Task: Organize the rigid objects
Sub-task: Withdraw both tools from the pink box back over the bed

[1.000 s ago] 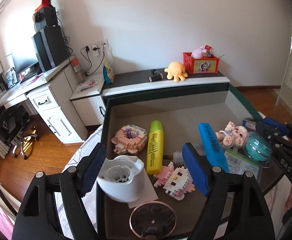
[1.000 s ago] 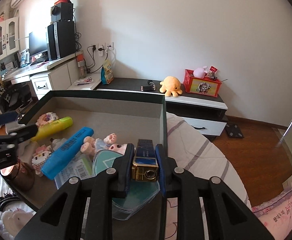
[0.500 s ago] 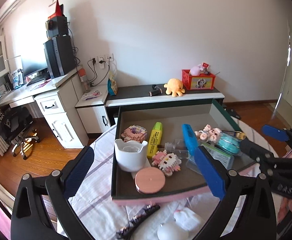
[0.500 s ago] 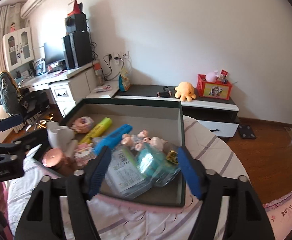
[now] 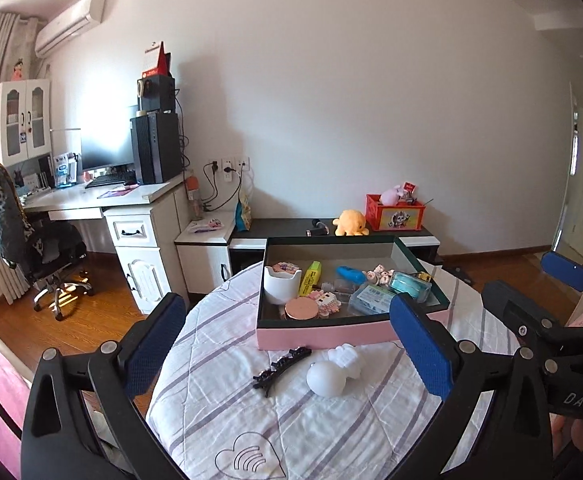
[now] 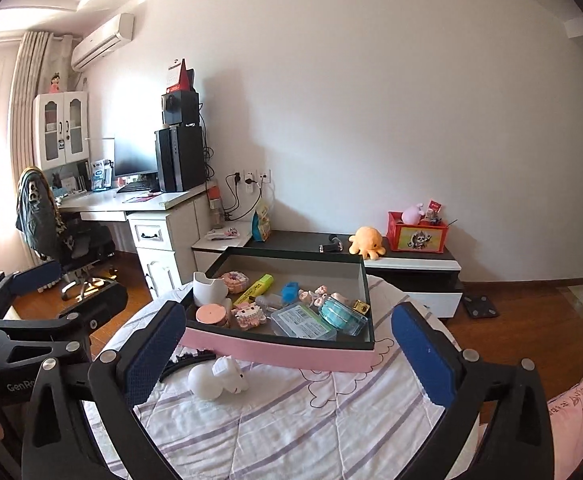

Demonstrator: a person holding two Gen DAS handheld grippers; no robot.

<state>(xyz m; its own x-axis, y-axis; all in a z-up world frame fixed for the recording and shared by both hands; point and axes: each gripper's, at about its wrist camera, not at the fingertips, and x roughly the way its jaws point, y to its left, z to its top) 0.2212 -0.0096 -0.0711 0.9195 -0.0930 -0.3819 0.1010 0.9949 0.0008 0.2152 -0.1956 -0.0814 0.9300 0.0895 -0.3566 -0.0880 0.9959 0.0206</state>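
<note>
A pink-walled box [image 5: 323, 334] [image 6: 275, 350] stands on the round table. It holds a white cup [image 5: 281, 286] [image 6: 209, 290], a yellow highlighter [image 5: 310, 278], a blue highlighter [image 5: 351, 274], a round pink compact [image 5: 301, 309], block figures, a doll, clear cases and a small gold object [image 6: 361, 307] at its right wall. My left gripper [image 5: 286, 302] is open and holds nothing, pulled back over the table's near side. My right gripper [image 6: 288, 308] is opening, with nothing between its jaws. Both hang short of the box.
A white bulb-shaped toy [image 5: 333, 372] [image 6: 215, 376] and a black hair clip [image 5: 281, 368] lie on the striped cloth in front of the box. Behind the table are a low dark cabinet [image 5: 291, 226], a white desk [image 5: 91, 200] and an office chair [image 5: 39, 248].
The left gripper let go of the white cup and the right released the gold object, both now in the box. Both grippers opened wide and drew back and up from the box.
</note>
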